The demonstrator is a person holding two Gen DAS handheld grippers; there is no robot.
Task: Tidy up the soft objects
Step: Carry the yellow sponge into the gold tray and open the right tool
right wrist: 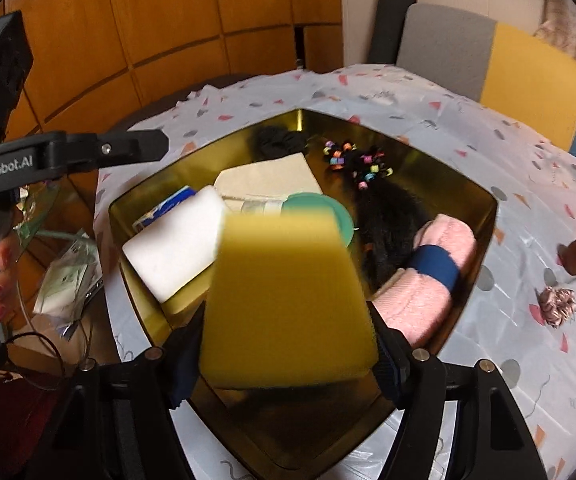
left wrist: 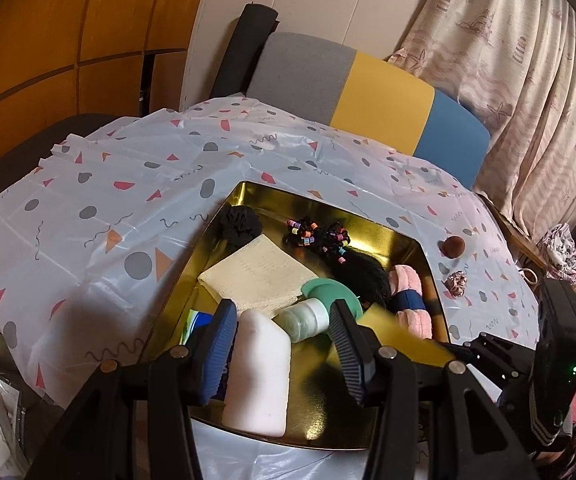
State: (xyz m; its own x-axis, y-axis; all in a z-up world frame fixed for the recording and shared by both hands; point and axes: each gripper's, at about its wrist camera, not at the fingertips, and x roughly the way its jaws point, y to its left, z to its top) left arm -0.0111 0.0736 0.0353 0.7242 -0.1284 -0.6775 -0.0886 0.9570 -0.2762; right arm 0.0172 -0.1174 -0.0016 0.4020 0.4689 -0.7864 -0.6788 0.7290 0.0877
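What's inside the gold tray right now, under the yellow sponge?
In the gold tray: white sponge, cream cloth, green lid, black hair ties with beads, rolled pink towel. The yellow sponge between the right gripper fingers hides the tray floor below.

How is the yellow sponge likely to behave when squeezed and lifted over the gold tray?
The yellow sponge looks like porous foam, so it probably compresses and springs back. It is likely light for its bulk. Its flat faces suggest it won't roll in the gold tray.
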